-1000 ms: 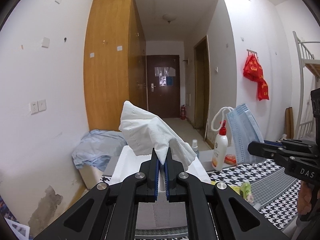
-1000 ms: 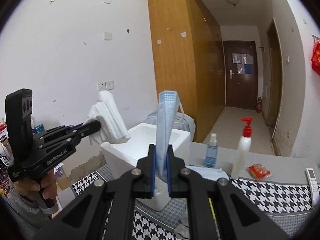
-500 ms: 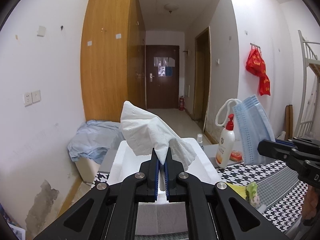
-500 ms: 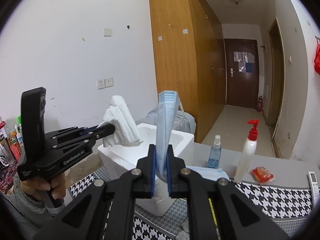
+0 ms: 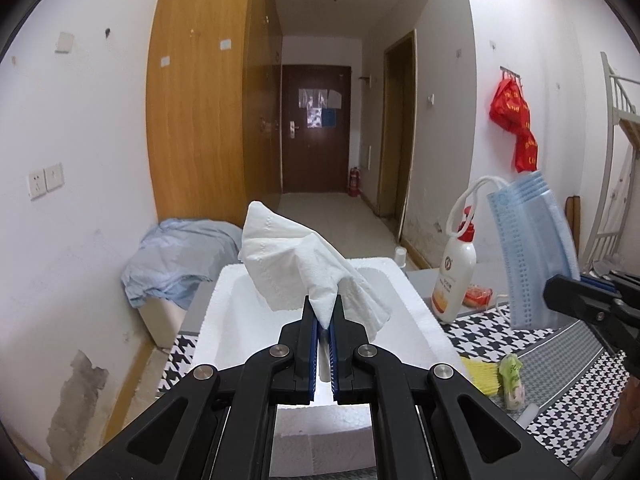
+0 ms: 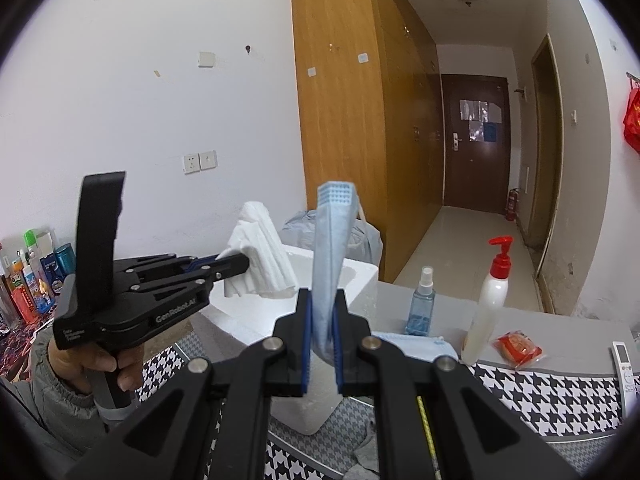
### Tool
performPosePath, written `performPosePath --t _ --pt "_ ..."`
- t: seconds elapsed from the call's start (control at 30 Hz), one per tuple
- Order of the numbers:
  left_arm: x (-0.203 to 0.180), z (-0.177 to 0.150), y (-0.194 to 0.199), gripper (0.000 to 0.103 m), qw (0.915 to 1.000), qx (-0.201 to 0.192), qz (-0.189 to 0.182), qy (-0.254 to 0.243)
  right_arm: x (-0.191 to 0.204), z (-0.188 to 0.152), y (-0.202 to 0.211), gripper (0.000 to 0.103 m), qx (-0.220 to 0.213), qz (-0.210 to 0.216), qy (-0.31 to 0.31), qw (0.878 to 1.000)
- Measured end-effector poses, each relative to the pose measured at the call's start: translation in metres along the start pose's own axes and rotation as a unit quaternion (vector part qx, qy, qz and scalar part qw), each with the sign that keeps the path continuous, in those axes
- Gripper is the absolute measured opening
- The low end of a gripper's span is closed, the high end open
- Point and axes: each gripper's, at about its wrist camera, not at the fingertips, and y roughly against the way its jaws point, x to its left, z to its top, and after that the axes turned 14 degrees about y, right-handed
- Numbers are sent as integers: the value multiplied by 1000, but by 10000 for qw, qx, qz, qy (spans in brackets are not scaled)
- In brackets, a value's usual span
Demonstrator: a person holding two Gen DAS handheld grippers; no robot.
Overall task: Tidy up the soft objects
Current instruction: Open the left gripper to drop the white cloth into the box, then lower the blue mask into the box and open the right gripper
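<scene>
My left gripper [image 5: 324,312] is shut on a crumpled white tissue [image 5: 300,264] and holds it above the open white foam box [image 5: 416,312]. It also shows in the right wrist view [image 6: 236,266] with the tissue [image 6: 260,260]. My right gripper [image 6: 322,304] is shut on a blue face mask [image 6: 330,248], held upright to the right of the box [image 6: 360,280]. The mask [image 5: 528,252] and right gripper [image 5: 560,292] show at the right of the left wrist view.
A houndstooth cloth [image 6: 540,392] covers the table. On it stand a red-pump lotion bottle [image 6: 488,304], a blue spray bottle [image 6: 420,308], a red packet [image 6: 518,346], a remote [image 6: 624,360] and another mask [image 6: 412,346]. Blue cloth [image 5: 176,256] lies on a bin behind the box.
Both grippers have moved forward and closer to the foam box, each still gripping its item. The tissue now hangs over the box opening.
</scene>
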Motion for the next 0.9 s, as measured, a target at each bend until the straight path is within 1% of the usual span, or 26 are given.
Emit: performPosePath --t 0.1,0.13,0.2,0.23,0.27,0.3,0.4,0.47,0.57,0.8,0.9 --pt "1 -1 -5 6 10000 90 0 -38 0 1 -1 12 33 -64 -5 10000" --pt "1 -1 -4 8 9999 93 -2 -46 0 1 -1 12 39 -81 -7 10000" --pt "2 -1 -2 29 10000 74 -28 -39 1 2 -2 12 53 -103 9 9999" --pt "2 -1 -1 58 10000 62 -25 -29 2 3 -2 12 58 -114 12 9999" --pt "4 0 2 83 10000 3 -24 24 2 3 -3 12 66 -120 17 9999" --pt "6 0 5 89 9999 -76 -16 80 2 4 -3 12 71 -129 23 9999" --pt "8 2 11 91 9997 -184 25 126 3 6 -5 12 102 -160 49 9998" --pt "9 1 15 98 9996 -243 23 114 5 7 -8 12 148 -197 62 9997" --pt "11 0 22 102 9993 -358 88 87 9 10 -9 12 105 -154 99 9998" --pt "19 -3 42 102 9983 -572 76 74 20 19 -13 12 26 -102 238 9997" --pt "24 -4 50 102 9972 -715 230 59 25 22 -18 12 27 -70 275 9996"
